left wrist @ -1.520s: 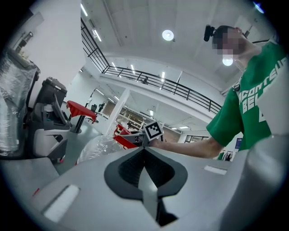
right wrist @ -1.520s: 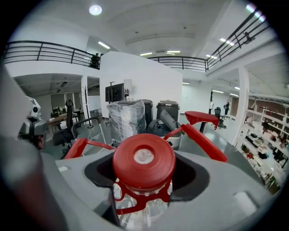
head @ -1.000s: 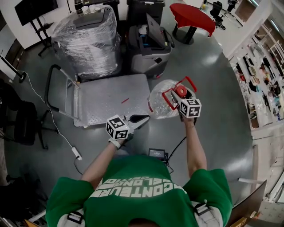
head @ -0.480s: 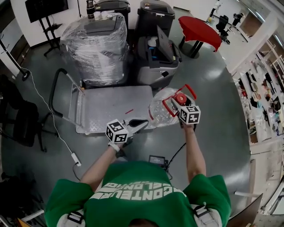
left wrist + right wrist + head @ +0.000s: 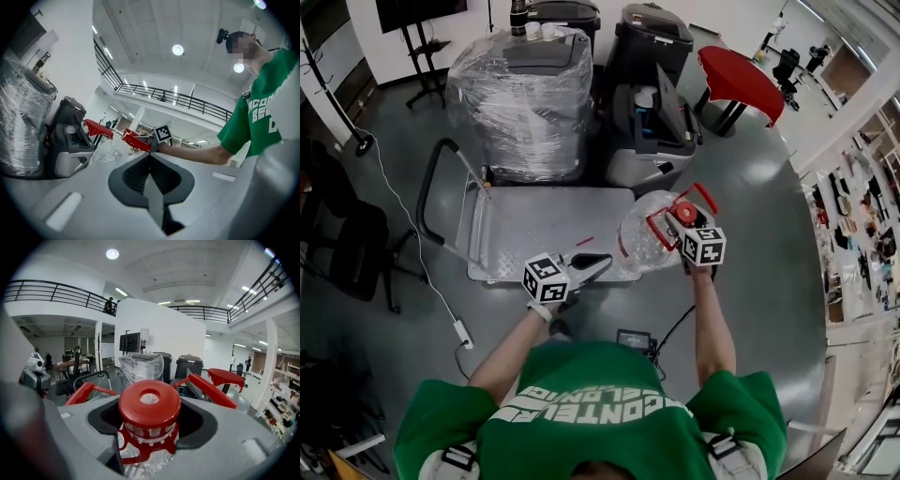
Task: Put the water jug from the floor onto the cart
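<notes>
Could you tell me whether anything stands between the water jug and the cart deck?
Nothing visible does. The water jug, neck in the right gripper, is beside the cart, whose deck is bare except one small red item.

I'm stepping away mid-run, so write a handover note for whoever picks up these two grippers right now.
Right gripper: shut on the neck of the water jug, just under its red cap.
Left gripper: shut, empty, by the near edge of the cart, pointing toward the jug.
Jug: at the cart's right edge, not yet on its deck.
Done: jug gripped.
Left: bring it over the deck, set it down, let go.
</notes>
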The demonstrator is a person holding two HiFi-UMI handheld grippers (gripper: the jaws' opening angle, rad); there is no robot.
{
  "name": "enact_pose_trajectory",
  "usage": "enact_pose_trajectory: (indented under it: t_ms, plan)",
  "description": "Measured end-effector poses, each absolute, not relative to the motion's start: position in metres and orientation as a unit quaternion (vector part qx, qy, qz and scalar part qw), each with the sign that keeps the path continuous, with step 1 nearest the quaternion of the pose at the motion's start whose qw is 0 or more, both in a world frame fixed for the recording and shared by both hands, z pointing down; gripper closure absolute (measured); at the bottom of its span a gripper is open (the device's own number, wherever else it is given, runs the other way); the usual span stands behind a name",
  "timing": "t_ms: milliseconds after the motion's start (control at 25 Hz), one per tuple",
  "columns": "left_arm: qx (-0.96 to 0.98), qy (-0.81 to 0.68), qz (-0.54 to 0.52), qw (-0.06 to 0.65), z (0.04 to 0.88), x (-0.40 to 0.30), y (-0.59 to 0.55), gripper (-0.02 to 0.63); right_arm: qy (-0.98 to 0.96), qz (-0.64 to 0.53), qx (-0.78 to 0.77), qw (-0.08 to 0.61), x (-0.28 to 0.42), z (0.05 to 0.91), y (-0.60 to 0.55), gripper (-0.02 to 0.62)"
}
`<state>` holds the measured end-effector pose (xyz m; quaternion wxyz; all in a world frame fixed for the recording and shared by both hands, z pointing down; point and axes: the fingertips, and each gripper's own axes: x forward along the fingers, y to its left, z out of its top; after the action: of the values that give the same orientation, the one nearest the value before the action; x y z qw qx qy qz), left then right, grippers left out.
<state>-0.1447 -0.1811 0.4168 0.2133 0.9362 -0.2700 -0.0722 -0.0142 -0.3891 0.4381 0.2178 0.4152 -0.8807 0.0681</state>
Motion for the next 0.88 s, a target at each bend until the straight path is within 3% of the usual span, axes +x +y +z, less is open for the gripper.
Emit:
enact_pose_trajectory:
  t_ms: [880]
  plan:
    - [0.910,-0.327,-0.074,0.243,0.436,-0.205,-0.242,0.595,-0.902,0.076,0.343,0.250,-0.101,0.484,-0.441,0.291]
